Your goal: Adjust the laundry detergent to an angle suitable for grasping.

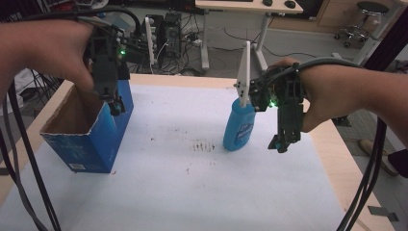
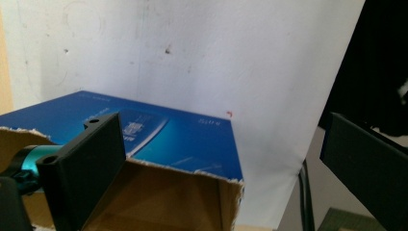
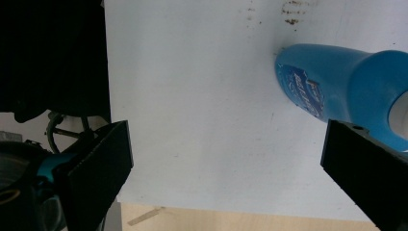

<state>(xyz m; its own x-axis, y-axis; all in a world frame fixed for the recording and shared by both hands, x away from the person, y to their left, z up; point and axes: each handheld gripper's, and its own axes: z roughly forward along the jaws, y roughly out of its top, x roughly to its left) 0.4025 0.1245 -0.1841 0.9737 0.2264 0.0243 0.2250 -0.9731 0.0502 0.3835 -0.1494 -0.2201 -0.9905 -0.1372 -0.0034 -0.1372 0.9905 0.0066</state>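
Note:
A blue cardboard box [image 1: 91, 139] with its top torn open stands at the left of the white sheet; its brown inside shows. My left gripper [image 1: 115, 106] hangs over the box's right wall, pointing down. In the left gripper view the jaws stand wide apart over the box [image 2: 192, 139], so the left gripper [image 2: 216, 132] is open with nothing between them. A blue bottle [image 1: 239, 127] stands upright right of centre. My right gripper [image 1: 284, 142] hangs just to its right, apart from it. In the right gripper view the bottle [image 3: 337, 82] lies beside the far jaw; the right gripper [image 3: 226, 144] is open and holds nothing.
A white sheet [image 1: 192, 192] covers the wooden table [image 1: 332, 144]. Small dark stains [image 1: 203, 145] mark the sheet left of the bottle. Cables [image 1: 24, 159] trail from both grippers along the table's sides. Desks, chairs and equipment stand beyond the far edge.

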